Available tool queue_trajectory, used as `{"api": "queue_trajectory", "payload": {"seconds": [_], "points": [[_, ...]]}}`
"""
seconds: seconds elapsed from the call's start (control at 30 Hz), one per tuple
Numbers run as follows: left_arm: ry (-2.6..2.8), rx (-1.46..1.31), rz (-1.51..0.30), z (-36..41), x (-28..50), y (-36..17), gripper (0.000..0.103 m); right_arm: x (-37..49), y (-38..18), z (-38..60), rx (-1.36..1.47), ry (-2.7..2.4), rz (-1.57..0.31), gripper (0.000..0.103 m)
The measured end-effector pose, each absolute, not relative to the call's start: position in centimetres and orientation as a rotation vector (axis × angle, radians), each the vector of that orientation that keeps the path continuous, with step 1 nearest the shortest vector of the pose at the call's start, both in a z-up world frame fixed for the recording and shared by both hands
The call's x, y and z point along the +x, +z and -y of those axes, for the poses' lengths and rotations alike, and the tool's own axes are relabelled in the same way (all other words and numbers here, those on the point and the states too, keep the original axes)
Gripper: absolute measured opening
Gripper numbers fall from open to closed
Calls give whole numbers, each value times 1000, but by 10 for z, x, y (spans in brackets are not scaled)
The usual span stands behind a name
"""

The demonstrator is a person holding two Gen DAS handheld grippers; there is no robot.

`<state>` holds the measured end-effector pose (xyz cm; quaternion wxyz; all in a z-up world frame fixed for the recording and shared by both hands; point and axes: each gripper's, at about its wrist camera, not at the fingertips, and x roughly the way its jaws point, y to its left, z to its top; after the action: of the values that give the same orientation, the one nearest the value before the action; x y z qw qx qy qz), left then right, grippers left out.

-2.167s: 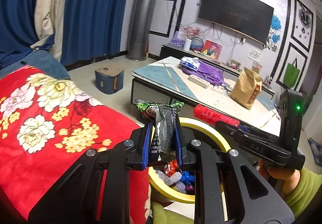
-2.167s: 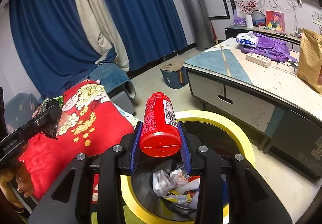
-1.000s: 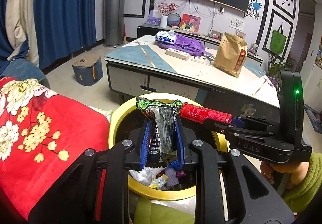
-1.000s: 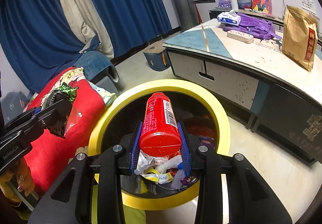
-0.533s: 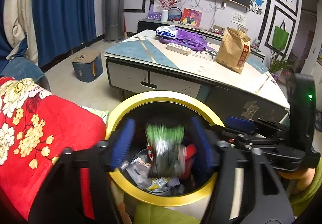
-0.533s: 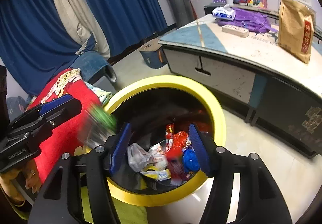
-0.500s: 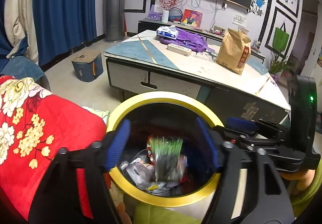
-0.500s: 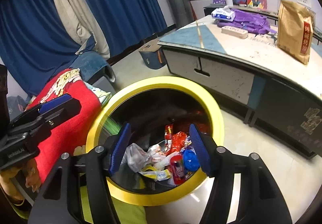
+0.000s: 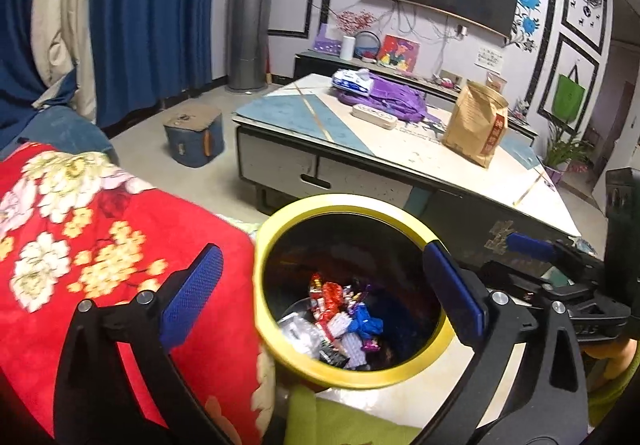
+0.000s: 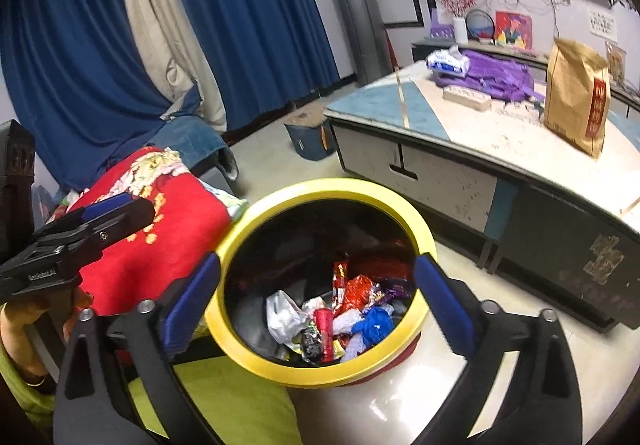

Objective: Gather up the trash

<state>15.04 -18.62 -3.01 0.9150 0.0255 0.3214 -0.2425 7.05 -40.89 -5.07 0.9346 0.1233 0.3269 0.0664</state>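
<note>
A round trash bin with a yellow rim (image 9: 276, 223) (image 10: 332, 187) stands on the floor below both grippers. Inside lie several wrappers, the red bottle (image 10: 325, 329) and the dark snack wrapper (image 10: 309, 341); the trash pile shows in the left wrist view too (image 9: 340, 321). My left gripper (image 9: 320, 297) is open and empty above the bin. My right gripper (image 10: 318, 303) is open and empty above the bin. The left gripper shows at the left edge of the right wrist view (image 10: 80, 229), the right gripper at the right edge of the left wrist view (image 9: 560, 269).
A red flowered blanket (image 9: 80, 229) lies left of the bin. A low table (image 9: 400, 153) behind it carries a brown paper bag (image 9: 476, 125), a purple bag (image 9: 396, 97) and a power strip (image 9: 374, 115). A small blue box (image 9: 196, 137) sits on the floor.
Both grippers opened over the bin. The green-black wrapper fell from the left gripper and the red bottle from the right; both now lie in the bin. The bin has shifted in both views.
</note>
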Motion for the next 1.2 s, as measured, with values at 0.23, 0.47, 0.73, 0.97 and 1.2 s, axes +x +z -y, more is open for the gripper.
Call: {"api": "queue_trajectory", "payload": {"seconds": [0.23,0.47,0.73,0.97,1.2], "points": [[-402,17,-633,139,123,-16,92,57,-23,377,210,187,-606,96],[-296,16,-598,91,88,-11,92,48,-4,330,145,246,-532,97],[-163,61,-484,55,41,-1,92,23,2,276,46,196,-383,97],[-138,37,-389,39,10,-6,92,2,-4,264,47,116,-236,97],[-162,-5,-355,39,5,-7,92,-3,-10,260,48,164,-203,97]]}}
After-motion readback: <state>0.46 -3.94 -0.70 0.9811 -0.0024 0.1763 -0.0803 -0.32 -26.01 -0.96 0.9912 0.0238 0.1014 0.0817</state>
